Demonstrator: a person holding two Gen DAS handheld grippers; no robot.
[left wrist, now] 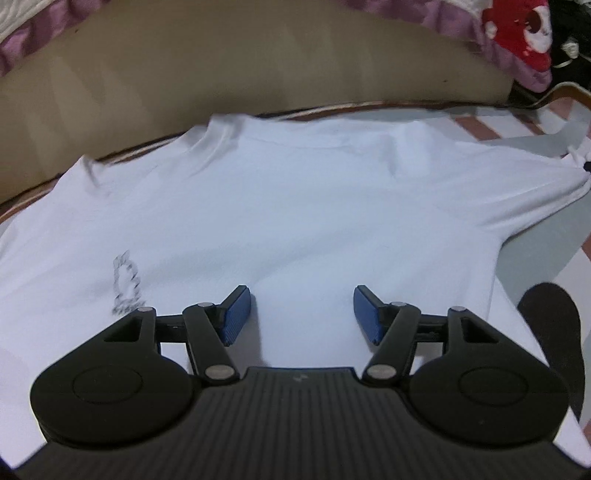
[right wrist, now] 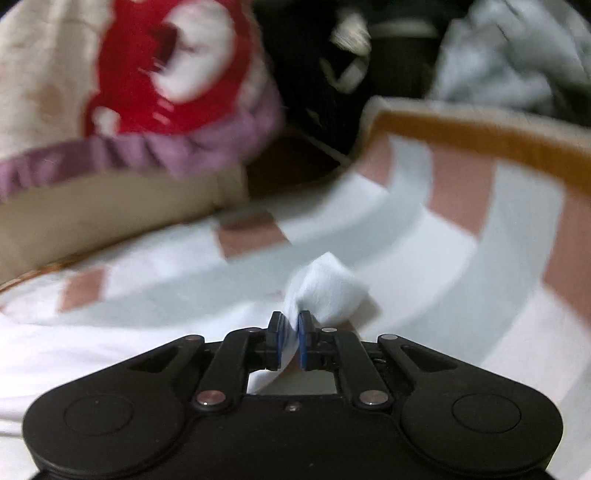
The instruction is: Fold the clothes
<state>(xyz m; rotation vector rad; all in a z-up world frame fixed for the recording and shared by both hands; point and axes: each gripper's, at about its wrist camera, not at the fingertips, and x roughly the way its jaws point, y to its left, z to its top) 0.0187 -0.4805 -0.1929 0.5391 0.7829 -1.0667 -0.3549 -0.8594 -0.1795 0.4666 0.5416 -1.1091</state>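
Observation:
A white T-shirt [left wrist: 280, 206] lies spread flat on a striped bed cover [left wrist: 517, 125], collar toward the far edge, with a faint grey print [left wrist: 125, 284] at its left. My left gripper [left wrist: 302, 314] hovers over the shirt's middle, open, its blue pads [left wrist: 236, 317] apart and nothing between them. In the right wrist view my right gripper [right wrist: 291, 332] is shut on a bunched corner of the white T-shirt [right wrist: 325, 291], the cloth sticking out past the blue pads [right wrist: 303, 339]. The shirt's right sleeve [left wrist: 569, 173] stretches to the far right edge in the left wrist view.
A beige mattress side [left wrist: 258, 62] with a purple frilled sheet [left wrist: 454, 18] runs behind the bed. A red and white plush item [right wrist: 162, 70] sits on it. Dark clutter [right wrist: 325, 74] and pale crumpled cloth [right wrist: 509, 55] lie beyond. A brown edge [right wrist: 480, 136] borders the pink-and-white striped cover [right wrist: 461, 195].

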